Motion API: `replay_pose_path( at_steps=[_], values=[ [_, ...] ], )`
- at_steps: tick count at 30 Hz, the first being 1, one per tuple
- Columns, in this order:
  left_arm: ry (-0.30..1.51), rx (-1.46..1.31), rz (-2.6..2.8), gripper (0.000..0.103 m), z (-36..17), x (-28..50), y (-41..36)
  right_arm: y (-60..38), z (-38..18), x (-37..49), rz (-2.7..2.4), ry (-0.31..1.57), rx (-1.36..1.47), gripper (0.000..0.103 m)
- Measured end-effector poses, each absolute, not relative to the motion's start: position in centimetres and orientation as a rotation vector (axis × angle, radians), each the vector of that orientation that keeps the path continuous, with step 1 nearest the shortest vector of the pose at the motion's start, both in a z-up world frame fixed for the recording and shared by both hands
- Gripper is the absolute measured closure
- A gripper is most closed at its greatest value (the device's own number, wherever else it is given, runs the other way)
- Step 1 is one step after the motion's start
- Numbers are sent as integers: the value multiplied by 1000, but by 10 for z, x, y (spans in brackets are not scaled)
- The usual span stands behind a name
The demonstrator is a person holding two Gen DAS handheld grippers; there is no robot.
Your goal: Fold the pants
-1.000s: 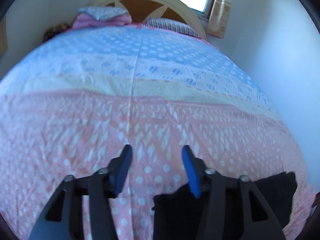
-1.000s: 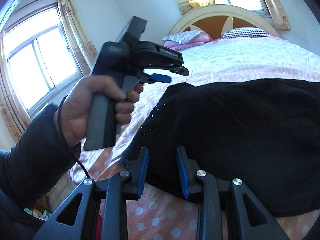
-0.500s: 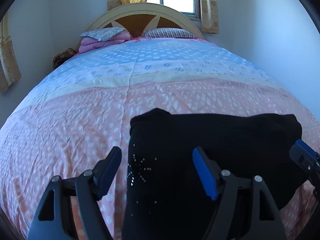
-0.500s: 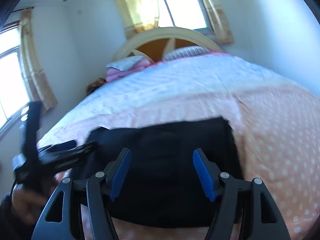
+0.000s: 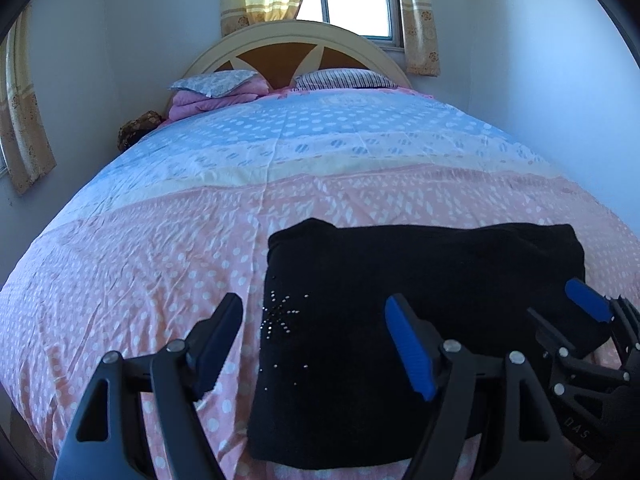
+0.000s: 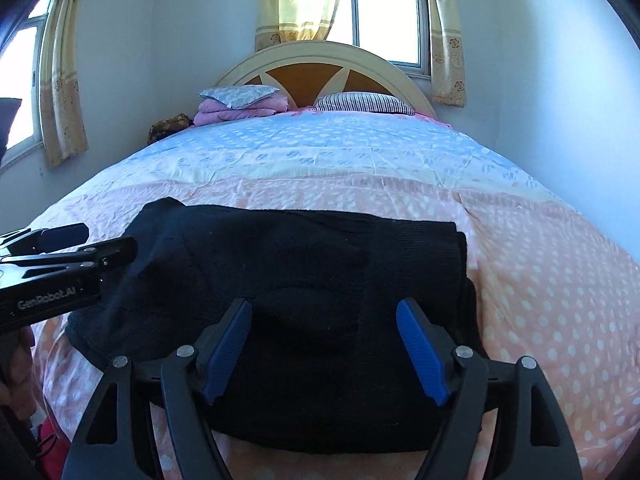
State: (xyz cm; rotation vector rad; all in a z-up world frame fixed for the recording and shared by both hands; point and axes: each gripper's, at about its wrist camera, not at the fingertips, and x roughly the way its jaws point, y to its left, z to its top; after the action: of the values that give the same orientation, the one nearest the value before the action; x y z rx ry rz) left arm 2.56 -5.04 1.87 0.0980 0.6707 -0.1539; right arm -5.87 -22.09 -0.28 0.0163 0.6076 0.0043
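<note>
Black pants (image 5: pixel 420 296) lie folded into a flat rectangle near the foot of the bed; a small sparkly star pattern shows at their left end. They also show in the right wrist view (image 6: pixel 304 276). My left gripper (image 5: pixel 314 320) is open and empty, held over the pants' left edge. My right gripper (image 6: pixel 324 320) is open and empty over the pants' front middle. The right gripper also shows in the left wrist view (image 5: pixel 588 312), and the left gripper in the right wrist view (image 6: pixel 76 248).
The bed (image 5: pixel 160 240) has a pink and blue dotted cover. Pillows and a folded pink blanket (image 5: pixel 216 92) lie by the headboard (image 5: pixel 288 40). A window with yellow curtains (image 6: pixel 384 12) is behind. Walls stand close on both sides.
Both grippers pulled back and levelled out, so the whole folded pants came into view. The right gripper's jaws went from nearly closed to wide open; the left opened a little wider.
</note>
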Motion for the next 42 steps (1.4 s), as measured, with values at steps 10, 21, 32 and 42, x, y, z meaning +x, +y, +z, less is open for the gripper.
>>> replay_pose_path(
  at_steps=[10,21,32,42],
  values=[
    [721,107,-143,2,23,18,-65,-238,30,-80,-16,453,131,26],
    [742,148,-160,2,9,13,-79,-255,12,-65,-50,563,205,26],
    [794,123,-174,2,-4,16,-79,-241,1,-59,-84,611,88,26],
    [795,94,-189,2,-6,15,-73,-244,4,-61,-76,595,96,26]
  ],
)
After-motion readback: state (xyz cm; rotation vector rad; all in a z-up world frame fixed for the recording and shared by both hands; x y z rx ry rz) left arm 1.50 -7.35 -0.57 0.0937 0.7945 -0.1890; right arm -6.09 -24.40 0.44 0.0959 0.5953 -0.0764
